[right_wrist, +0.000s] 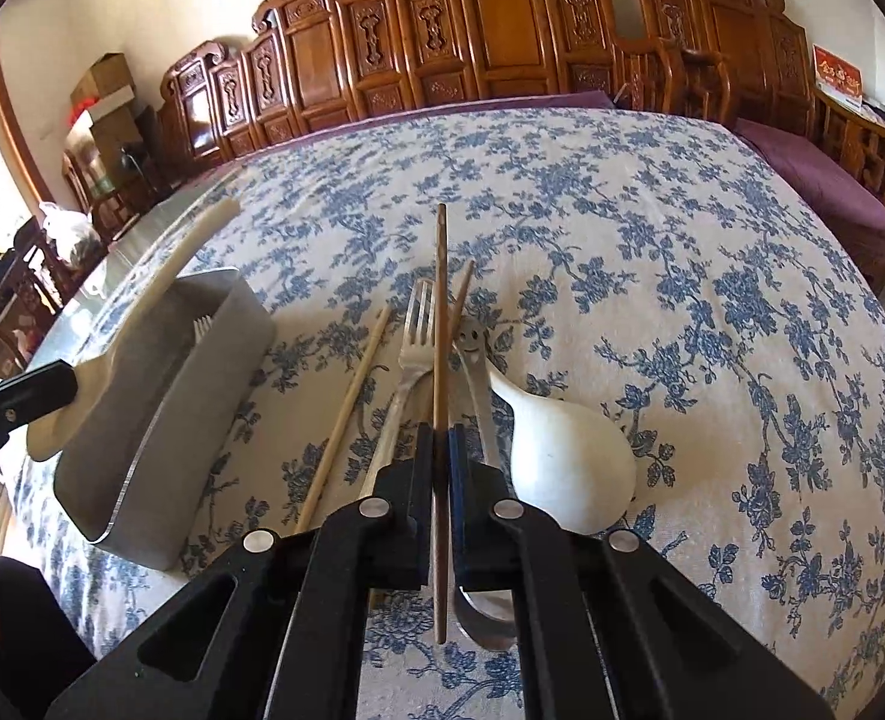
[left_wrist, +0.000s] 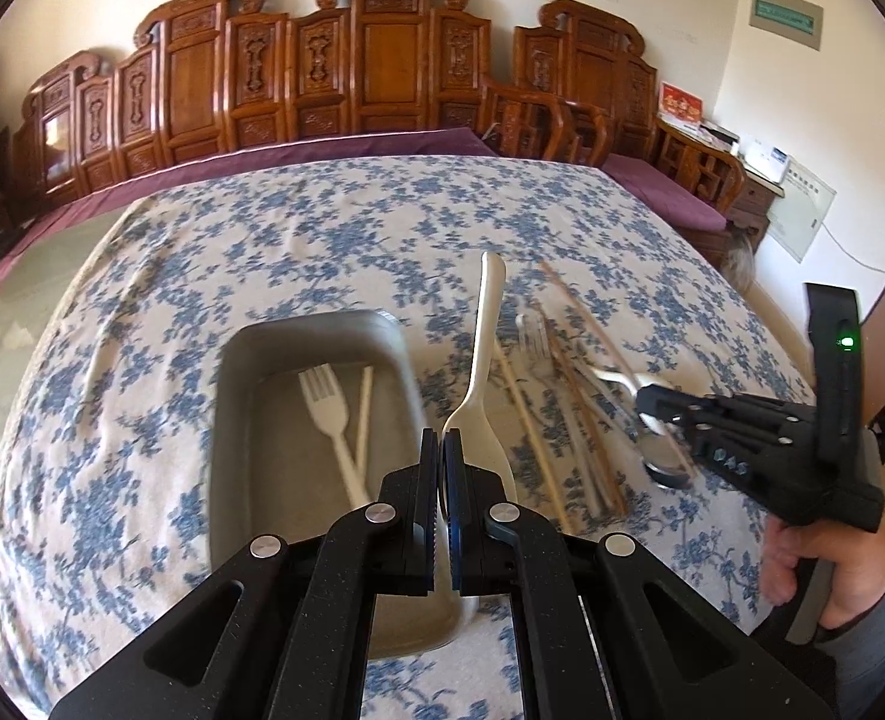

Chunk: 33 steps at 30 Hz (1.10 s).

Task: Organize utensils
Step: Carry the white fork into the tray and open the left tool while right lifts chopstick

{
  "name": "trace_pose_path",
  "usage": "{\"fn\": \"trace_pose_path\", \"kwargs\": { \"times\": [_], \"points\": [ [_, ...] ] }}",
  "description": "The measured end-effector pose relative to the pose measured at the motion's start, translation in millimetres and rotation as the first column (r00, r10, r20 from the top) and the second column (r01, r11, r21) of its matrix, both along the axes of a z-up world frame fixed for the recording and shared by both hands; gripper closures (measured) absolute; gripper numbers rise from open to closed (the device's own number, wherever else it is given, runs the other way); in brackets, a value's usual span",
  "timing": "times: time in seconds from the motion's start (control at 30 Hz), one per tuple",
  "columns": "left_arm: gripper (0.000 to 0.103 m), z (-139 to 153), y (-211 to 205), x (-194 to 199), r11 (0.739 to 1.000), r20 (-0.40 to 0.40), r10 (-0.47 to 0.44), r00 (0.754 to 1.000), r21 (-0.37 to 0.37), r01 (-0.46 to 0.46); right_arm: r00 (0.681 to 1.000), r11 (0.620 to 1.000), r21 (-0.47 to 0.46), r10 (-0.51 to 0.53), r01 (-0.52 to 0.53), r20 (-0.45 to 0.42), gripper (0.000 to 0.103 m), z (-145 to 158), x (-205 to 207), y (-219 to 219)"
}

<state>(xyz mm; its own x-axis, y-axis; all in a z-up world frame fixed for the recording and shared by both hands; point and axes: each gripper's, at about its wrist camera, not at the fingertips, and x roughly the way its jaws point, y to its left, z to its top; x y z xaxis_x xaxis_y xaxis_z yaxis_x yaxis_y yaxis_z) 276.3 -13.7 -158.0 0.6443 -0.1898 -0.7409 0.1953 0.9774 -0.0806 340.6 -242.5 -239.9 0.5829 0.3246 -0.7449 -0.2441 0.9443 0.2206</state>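
Note:
My left gripper (left_wrist: 441, 438) is shut on a cream plastic spoon (left_wrist: 483, 348), held above the right rim of the grey metal tray (left_wrist: 232, 372). The tray holds a cream fork (left_wrist: 328, 414) and a cream stick (left_wrist: 363, 414). My right gripper (right_wrist: 441, 435) is shut on a dark brown chopstick (right_wrist: 440, 324) and holds it over the pile on the cloth: a metal fork (right_wrist: 412, 354), a smiley-handled metal spoon (right_wrist: 478, 372), a white ceramic spoon (right_wrist: 568, 456) and a pale chopstick (right_wrist: 352, 402). The right gripper also shows in the left wrist view (left_wrist: 652, 408).
The table has a blue floral cloth (right_wrist: 682, 240). Carved wooden benches (left_wrist: 352, 72) with purple cushions stand behind it. The tray (right_wrist: 160, 420) stands left of the utensil pile. A hand (left_wrist: 826, 564) holds the right gripper's handle.

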Motion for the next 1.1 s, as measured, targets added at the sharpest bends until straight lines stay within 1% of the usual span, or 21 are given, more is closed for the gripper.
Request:
{"fn": "trace_pose_path", "kwargs": {
  "times": [0.17,0.37,0.5,0.6,0.7,0.9,1.1],
  "points": [
    [0.102,-4,22,2,0.999,-0.01,0.05,0.999,0.01,-0.049,0.999,1.0,0.003,0.029,-0.029,0.021,0.097,5,-6,9],
    [0.102,-13,44,8,0.996,-0.042,0.09,0.995,0.012,-0.09,0.999,0.999,0.005,0.047,-0.047,0.019,0.097,5,-6,14],
    [0.102,-18,50,9,0.994,-0.057,0.106,0.993,0.026,-0.104,0.998,0.998,0.006,0.06,-0.06,0.019,0.097,5,-5,19],
    [0.102,-24,55,11,0.991,-0.07,0.124,0.99,0.054,-0.12,0.997,0.997,0.011,0.071,-0.072,0.02,0.097,6,-5,24],
    [0.102,-29,60,10,0.99,-0.084,0.135,0.987,0.054,-0.131,0.996,0.996,0.013,0.084,-0.085,0.021,0.097,6,-5,29],
    [0.102,-40,66,14,0.983,-0.106,0.17,0.98,0.085,-0.161,0.995,0.995,0.016,0.102,-0.102,0.023,0.097,7,-6,36],
    [0.101,-45,67,17,0.978,-0.111,0.196,0.974,0.096,-0.186,0.994,0.994,0.009,0.108,-0.108,0.02,0.097,7,-8,36]
  ]
}}
